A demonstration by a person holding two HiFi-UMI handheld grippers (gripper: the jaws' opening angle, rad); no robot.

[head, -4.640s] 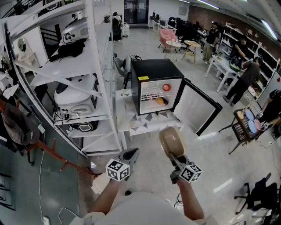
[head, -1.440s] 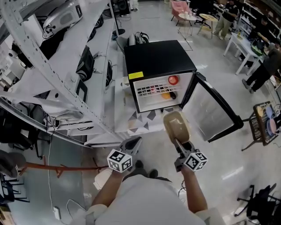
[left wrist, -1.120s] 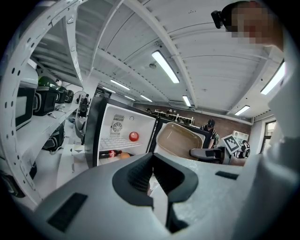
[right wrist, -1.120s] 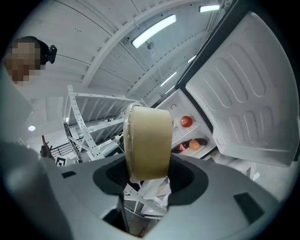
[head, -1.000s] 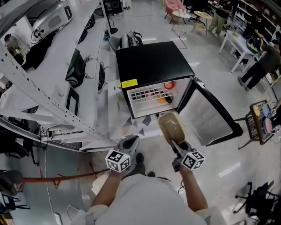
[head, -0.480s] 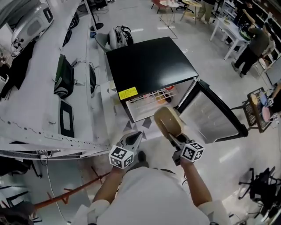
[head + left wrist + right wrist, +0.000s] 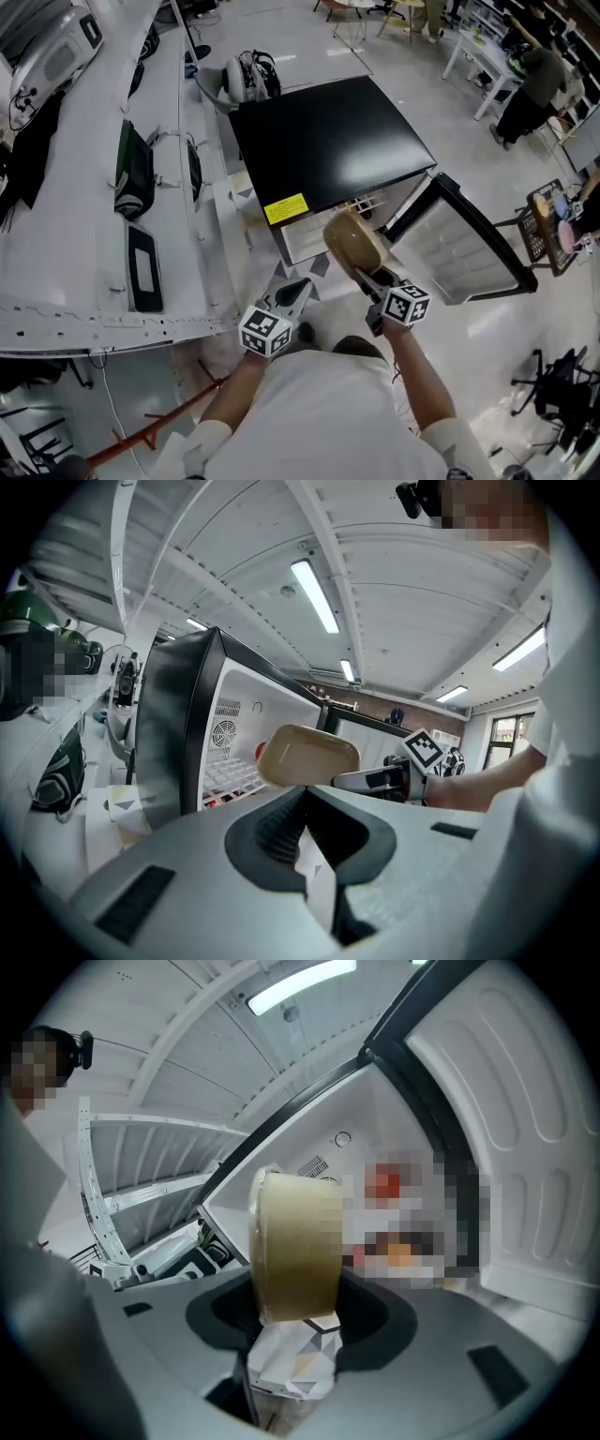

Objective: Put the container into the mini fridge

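Note:
My right gripper (image 7: 370, 279) is shut on a tan oval container (image 7: 349, 246), holding it on edge just in front of the black mini fridge (image 7: 328, 141). The fridge door (image 7: 459, 253) stands swung open to the right. In the right gripper view the container (image 7: 295, 1241) fills the jaws (image 7: 295, 1309), with the white fridge interior (image 7: 323, 1162) and the door's inner lining (image 7: 511, 1129) behind it. My left gripper (image 7: 295, 292) hangs low to the left, shut and holding nothing. From the left gripper view (image 7: 305, 841) I see the container (image 7: 307, 756) before the fridge opening (image 7: 230, 752).
A long white shelf rack (image 7: 94, 187) with dark gear runs along the left of the fridge. A patterned mat (image 7: 286, 277) lies on the floor by the fridge. People and tables (image 7: 525, 84) stand at the far right. A black chair (image 7: 567, 384) sits at the lower right.
I have come closer, and the view now looks down on the fridge top. The right gripper has carried the container up to the fridge opening. The left gripper stays low beside it.

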